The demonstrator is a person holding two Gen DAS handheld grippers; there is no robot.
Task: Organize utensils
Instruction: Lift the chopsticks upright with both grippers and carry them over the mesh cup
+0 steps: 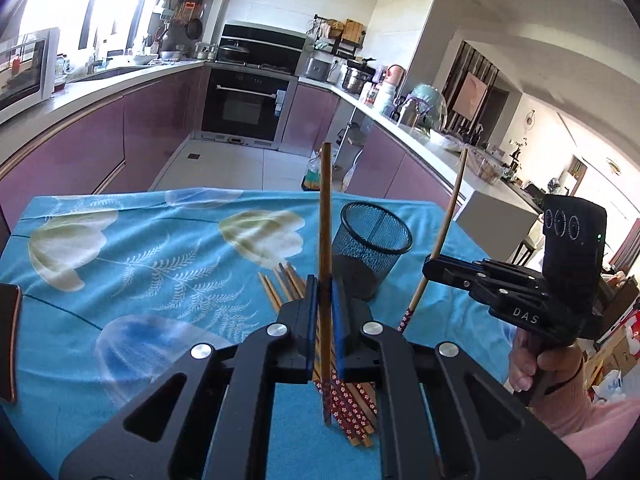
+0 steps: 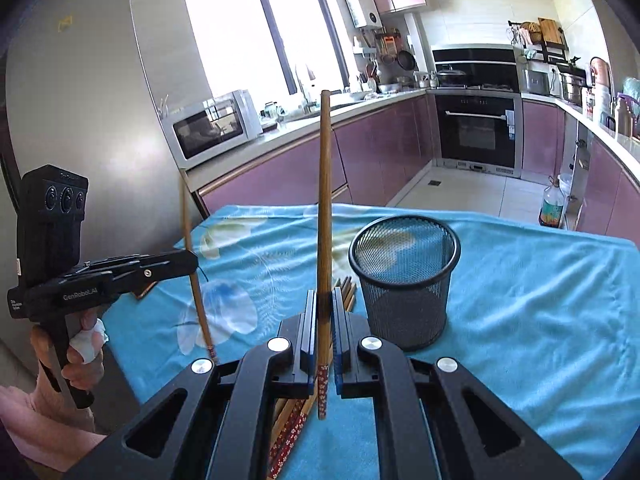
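Observation:
Each gripper holds one wooden chopstick with a red flowered end upright above the blue floral tablecloth (image 1: 160, 248). My left gripper (image 1: 325, 284) is shut on a chopstick (image 1: 325, 208) between its blue pads. My right gripper (image 2: 324, 296) is shut on another chopstick (image 2: 325, 184). Each view also shows the other gripper from the side: the right gripper (image 1: 430, 266) with its chopstick (image 1: 448, 220), and the left gripper (image 2: 194, 262) with its chopstick (image 2: 188, 232). A black mesh cup (image 1: 372, 248) (image 2: 404, 280) stands empty just beyond. Several more chopsticks (image 1: 352, 404) (image 2: 292, 420) lie on the cloth below the grippers.
A dark flat object (image 1: 8, 340) lies at the table's left edge. Beyond the table's far edge are a tiled floor, purple cabinets, a built-in oven (image 1: 244, 104) and a bottle (image 2: 553, 206) on the floor. A person's hands (image 1: 536, 360) (image 2: 76, 356) grip the handles.

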